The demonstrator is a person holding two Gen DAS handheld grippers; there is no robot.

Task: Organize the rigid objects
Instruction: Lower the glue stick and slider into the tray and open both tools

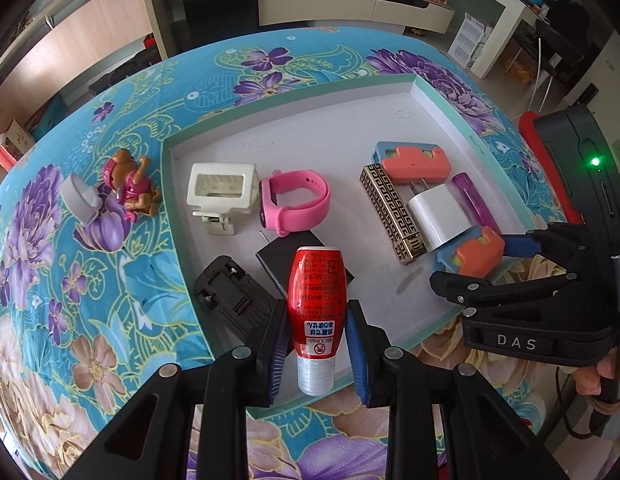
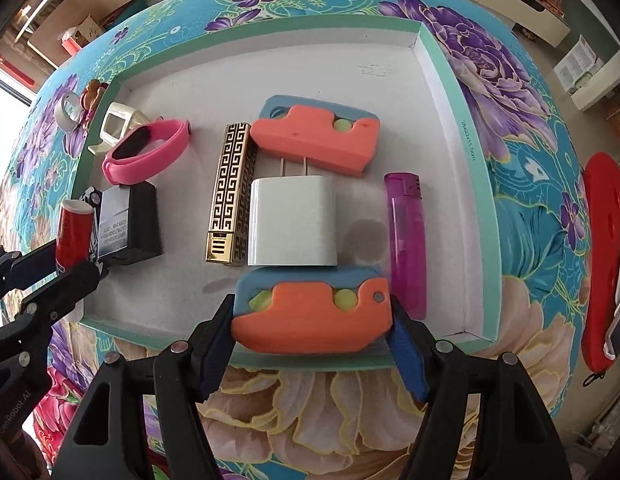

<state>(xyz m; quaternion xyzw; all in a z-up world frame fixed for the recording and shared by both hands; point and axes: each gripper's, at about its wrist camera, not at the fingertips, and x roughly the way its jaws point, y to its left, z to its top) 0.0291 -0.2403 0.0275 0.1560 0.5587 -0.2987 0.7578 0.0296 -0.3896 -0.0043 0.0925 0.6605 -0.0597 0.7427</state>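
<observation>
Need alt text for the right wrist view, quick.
The right tool grips an orange-and-blue block at the near edge of a shallow tray; behind it lie a white charger, gold case and purple lighter.

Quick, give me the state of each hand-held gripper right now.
Left hand-held gripper: shut on the red bottle.
Right hand-held gripper: shut on the orange and blue toy, at the tray's near edge.

Left claw [image 1: 318, 344] points steeply down, blue pads clamped tight on what it carries. Right claw [image 2: 312, 320] aims straight down, fingers spread wide yet pressing both ends of its load.
</observation>
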